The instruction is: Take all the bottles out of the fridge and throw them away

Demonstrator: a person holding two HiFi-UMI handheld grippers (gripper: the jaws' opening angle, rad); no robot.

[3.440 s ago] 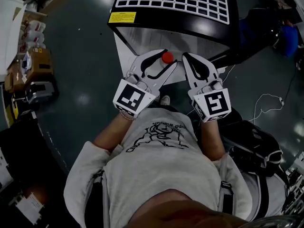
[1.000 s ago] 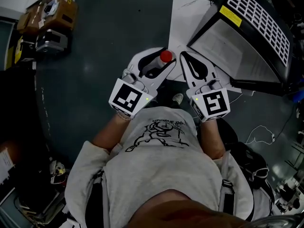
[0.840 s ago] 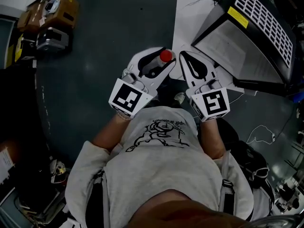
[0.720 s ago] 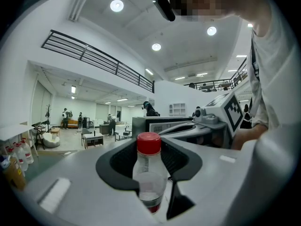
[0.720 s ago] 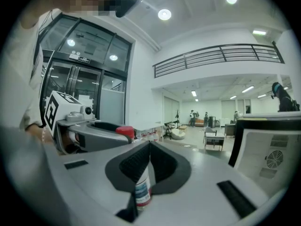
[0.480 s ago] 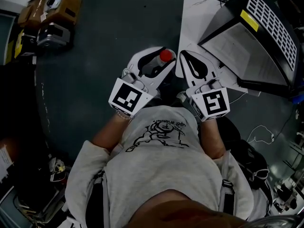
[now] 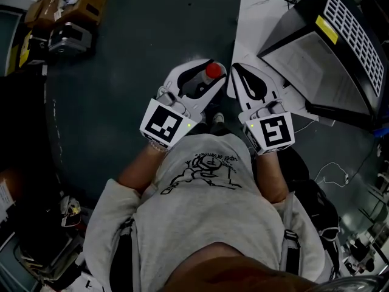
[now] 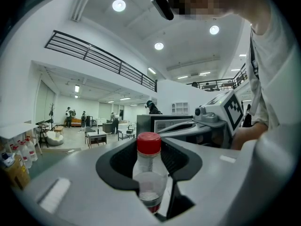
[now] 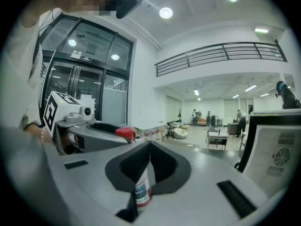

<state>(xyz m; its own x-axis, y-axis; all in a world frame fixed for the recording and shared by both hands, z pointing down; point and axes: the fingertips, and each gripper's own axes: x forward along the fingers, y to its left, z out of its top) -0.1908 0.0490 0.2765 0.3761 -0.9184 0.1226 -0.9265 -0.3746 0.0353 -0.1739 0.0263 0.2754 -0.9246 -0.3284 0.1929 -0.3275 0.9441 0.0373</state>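
**A:** Closest to us, past our grey shirt (image 7: pixel 200 212), both hands reach out level over the dark floor (image 7: pixel 134 35). The left gripper (image 7: pixel 214 78) pinches a clear, red-capped bottle (image 8: pixel 149 173) low on its body, and the cap stands upright above the jaws.

**B:** And the right gripper (image 7: pixel 236 72)?

**A:** Its jaws are pressed together at the tips, with nothing caught that we can see. The label glimpsed through its slot looks to us like the same bottle's lower body, just beside it.

**B:** So we judge that one bottle is out and headed for disposal.

**A:** Yes. The fridge (image 7: pixel 349 35) sits beyond at the right, well apart from the bottle. No bin shows in any view, only cardboard boxes (image 7: pixel 67 5) at far left.

**B:** Then we keep the pinch steady and the bottle upright. We hold the right gripper off the cap and loosen only once we are squarely over a bin.
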